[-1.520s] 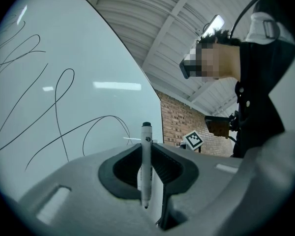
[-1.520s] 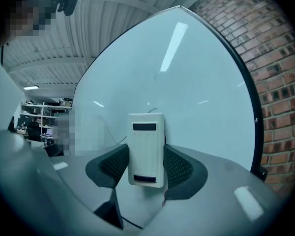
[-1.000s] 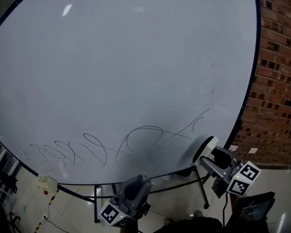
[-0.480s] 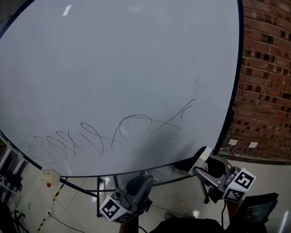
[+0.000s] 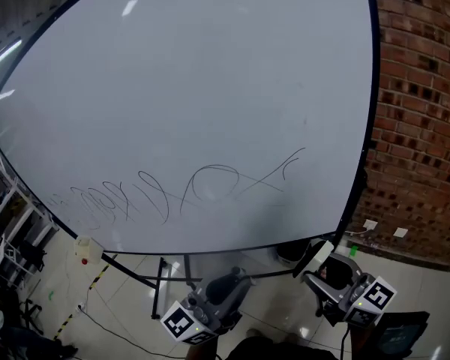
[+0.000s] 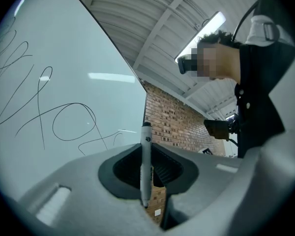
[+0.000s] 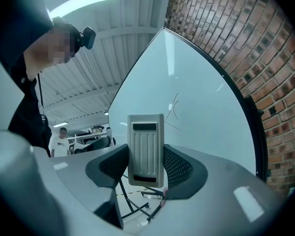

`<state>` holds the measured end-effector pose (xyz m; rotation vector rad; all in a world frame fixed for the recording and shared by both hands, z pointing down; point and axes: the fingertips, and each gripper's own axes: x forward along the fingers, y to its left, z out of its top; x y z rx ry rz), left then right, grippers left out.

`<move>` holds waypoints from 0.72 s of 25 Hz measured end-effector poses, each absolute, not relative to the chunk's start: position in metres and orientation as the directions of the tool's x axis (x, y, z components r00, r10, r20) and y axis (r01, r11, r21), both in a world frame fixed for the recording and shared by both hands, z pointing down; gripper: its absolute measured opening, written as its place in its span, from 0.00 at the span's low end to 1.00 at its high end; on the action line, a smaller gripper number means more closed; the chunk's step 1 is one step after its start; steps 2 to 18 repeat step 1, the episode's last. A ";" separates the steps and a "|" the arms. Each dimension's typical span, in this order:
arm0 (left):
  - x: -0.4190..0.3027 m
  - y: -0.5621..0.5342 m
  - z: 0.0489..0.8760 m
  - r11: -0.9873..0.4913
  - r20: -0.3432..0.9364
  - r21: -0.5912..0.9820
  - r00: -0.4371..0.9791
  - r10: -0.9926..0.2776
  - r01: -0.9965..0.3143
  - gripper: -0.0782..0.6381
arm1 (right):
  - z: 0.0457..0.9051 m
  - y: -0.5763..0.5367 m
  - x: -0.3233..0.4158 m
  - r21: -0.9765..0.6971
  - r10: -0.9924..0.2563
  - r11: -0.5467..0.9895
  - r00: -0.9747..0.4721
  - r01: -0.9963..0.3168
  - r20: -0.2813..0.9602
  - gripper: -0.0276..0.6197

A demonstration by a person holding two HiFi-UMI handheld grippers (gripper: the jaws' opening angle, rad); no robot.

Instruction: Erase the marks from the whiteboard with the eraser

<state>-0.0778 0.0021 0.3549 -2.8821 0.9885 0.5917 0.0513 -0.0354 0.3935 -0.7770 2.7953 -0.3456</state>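
While my right gripper (image 5: 319, 262) clamps the eraser (image 7: 146, 149) and my left gripper (image 5: 233, 285) a marker (image 6: 145, 163), I approach; next, press onto marks (image 5: 210, 187) at 10 o'clock.

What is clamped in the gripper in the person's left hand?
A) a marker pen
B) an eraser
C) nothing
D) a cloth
A: the left gripper view shows the left gripper with its jaws shut on a slim marker pen standing upright; the eraser sits in the right gripper.
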 end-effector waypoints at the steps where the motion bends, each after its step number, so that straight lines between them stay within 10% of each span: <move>1: -0.077 0.004 0.354 -0.797 -0.370 0.083 0.724 -0.582 -0.598 0.19 | 0.395 -0.033 0.051 -0.282 -0.528 0.833 -0.837 -0.476 -0.144 0.39; 18: -0.077 0.004 0.354 -0.797 -0.370 0.083 0.724 -0.582 -0.598 0.19 | 0.395 -0.033 0.051 -0.282 -0.528 0.833 -0.837 -0.476 -0.144 0.39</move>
